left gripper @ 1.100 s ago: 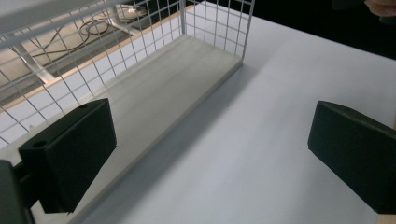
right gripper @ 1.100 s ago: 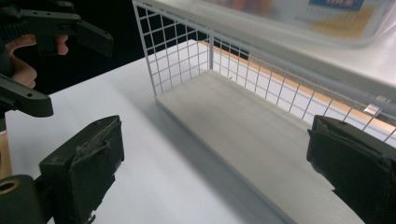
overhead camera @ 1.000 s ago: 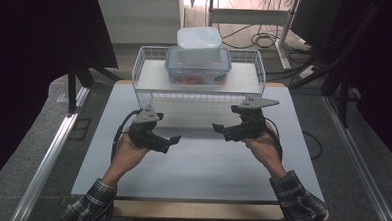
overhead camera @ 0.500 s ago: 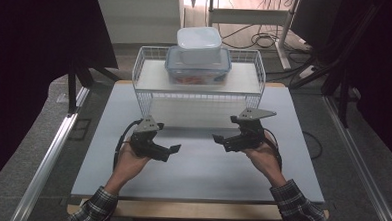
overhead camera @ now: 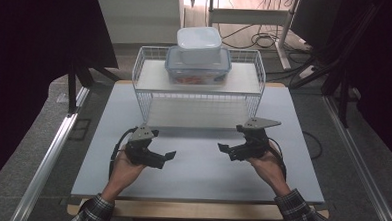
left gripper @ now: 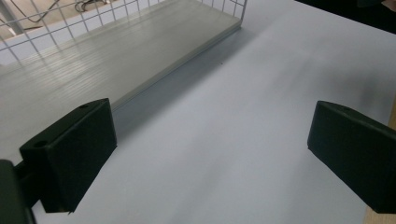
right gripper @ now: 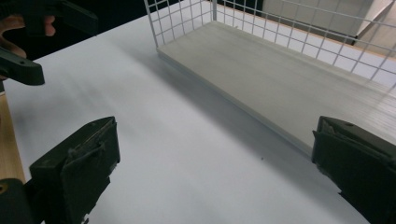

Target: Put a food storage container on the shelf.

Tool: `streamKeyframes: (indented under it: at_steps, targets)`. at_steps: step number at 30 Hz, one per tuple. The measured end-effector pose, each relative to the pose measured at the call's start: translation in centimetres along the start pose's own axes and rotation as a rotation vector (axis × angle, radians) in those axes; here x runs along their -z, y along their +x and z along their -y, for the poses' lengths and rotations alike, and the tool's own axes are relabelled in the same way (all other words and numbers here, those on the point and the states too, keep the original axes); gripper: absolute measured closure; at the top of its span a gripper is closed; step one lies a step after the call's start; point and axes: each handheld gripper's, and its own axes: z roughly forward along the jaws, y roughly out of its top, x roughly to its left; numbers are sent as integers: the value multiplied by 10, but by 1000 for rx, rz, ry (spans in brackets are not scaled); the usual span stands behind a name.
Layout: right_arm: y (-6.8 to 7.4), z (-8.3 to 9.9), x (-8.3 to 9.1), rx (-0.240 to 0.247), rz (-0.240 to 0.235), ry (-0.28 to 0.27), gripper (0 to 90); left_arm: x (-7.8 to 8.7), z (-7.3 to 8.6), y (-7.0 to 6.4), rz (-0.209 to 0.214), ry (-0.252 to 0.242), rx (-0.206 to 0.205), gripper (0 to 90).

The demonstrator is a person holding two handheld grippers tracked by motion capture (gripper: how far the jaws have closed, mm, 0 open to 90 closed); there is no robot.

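In the high view a person's hands hold two black grippers over a white table mat point(overhead camera: 196, 165). My left gripper point(overhead camera: 168, 157) is at the left, my right gripper point(overhead camera: 223, 149) at the right, their jaws pointing toward each other. Both are open and hold nothing. In the left gripper view the left gripper point(left gripper: 210, 149) has its jaws wide apart over bare mat. The right gripper point(right gripper: 215, 158) looks the same in the right gripper view. A white wire rack point(overhead camera: 144, 83) stands behind them. On its top shelf sits a blue-lidded clear container point(overhead camera: 198, 70) with a white container point(overhead camera: 199, 43) stacked on it.
The rack's lower shelf point(overhead camera: 199, 113) is a pale board, also seen as the board point(left gripper: 93, 70) and the board point(right gripper: 280, 74) in the gripper views. A wooden table edge point(overhead camera: 179, 209) runs along the front. Cables point(overhead camera: 257, 38) lie on the floor behind. Metal rails flank the table.
Both hands have drawn back toward the table's front edge, away from the rack. The jaws have stayed open and empty.
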Motion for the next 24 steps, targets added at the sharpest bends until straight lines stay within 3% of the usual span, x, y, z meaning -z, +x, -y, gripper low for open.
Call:
streamKeyframes:
  at_steps: [10,24]
  targets:
    - [0,13,10,-3,29,-15,3,12,12,-3,-22,-15,6,11]
    - [-1,35,23,1,58,-20,3,16,34,-7,-72,15,-6,10]
